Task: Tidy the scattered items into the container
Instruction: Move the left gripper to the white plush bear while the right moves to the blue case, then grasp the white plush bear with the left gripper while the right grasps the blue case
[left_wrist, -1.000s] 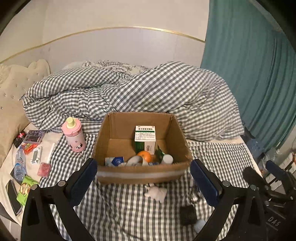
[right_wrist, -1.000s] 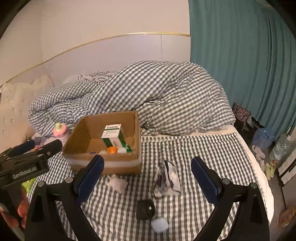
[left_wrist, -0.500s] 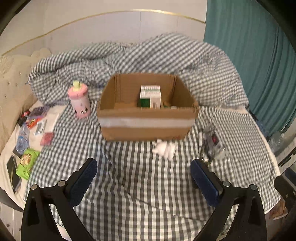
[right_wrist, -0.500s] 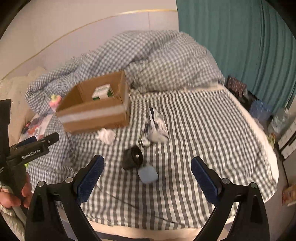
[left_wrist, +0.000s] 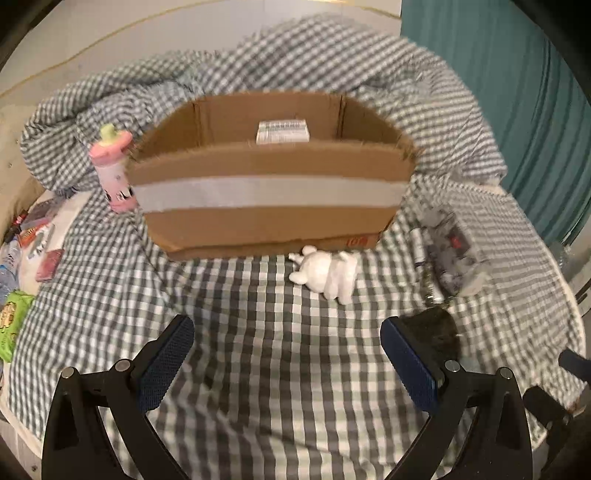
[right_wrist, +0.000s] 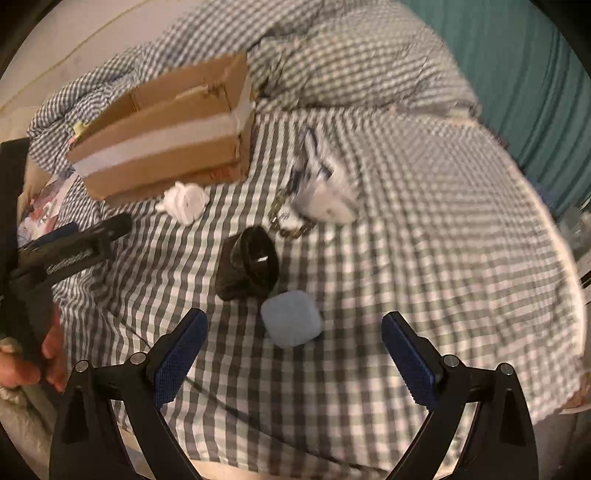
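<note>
An open cardboard box (left_wrist: 269, 199) with a pale tape band stands on the checked bed; it also shows in the right wrist view (right_wrist: 162, 147). A white box (left_wrist: 282, 131) stands inside it. A white soft toy (left_wrist: 327, 273) lies just before the box, also seen from the right (right_wrist: 184, 199). A black cup-like item (right_wrist: 251, 264), a light blue square case (right_wrist: 291, 323) and a silvery packet (right_wrist: 321, 188) lie on the sheet. My left gripper (left_wrist: 286, 363) is open and empty, short of the toy. My right gripper (right_wrist: 293, 360) is open and empty, just short of the blue case.
A pink bottle (left_wrist: 112, 173) stands left of the box. Small packets and a green pack (left_wrist: 11, 325) lie at the bed's left edge. A heaped checked duvet (left_wrist: 332, 62) lies behind the box. A teal curtain (left_wrist: 517, 92) hangs at the right.
Both grippers have dropped lower and moved in toward the bed. The left one has neared the box and toy. The right one has neared the black item and blue case.
</note>
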